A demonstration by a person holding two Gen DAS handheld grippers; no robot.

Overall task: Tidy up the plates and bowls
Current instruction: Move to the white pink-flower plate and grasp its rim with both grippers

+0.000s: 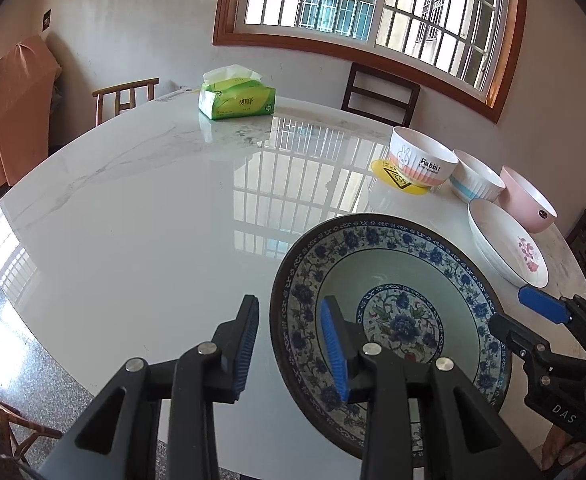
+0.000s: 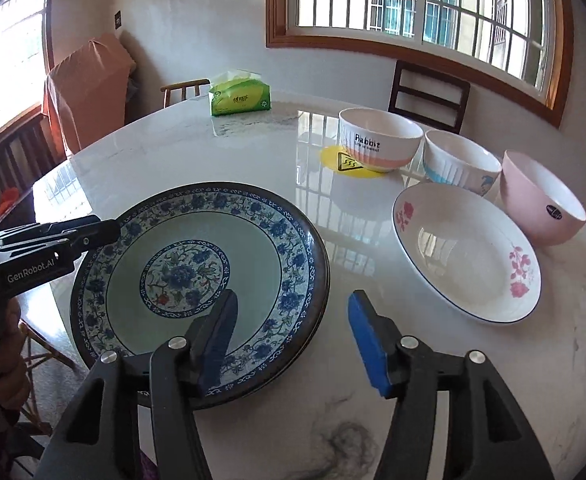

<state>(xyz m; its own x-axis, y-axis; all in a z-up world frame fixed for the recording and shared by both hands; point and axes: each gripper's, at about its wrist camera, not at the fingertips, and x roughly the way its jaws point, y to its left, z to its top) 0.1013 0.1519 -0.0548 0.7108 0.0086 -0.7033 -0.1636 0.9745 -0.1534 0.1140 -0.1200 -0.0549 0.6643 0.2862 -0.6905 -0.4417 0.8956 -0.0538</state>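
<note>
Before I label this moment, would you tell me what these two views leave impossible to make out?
- Blue-patterned plate: left wrist view, the left claw covers its near rim, so contact is unclear.
- Same plate: right wrist view, the right claw hides its near edge.
- Pink bowl: its dark label is too small to read.
- Striped bowl: the rabbit bowl partly covers it.

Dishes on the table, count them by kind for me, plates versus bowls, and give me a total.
Plates: 2, the blue patterned plate and the white flowered plate.
Bowls: 3, the Rabbit bowl, the blue-striped bowl and the pink bowl.
Total: 5 dishes.
</note>
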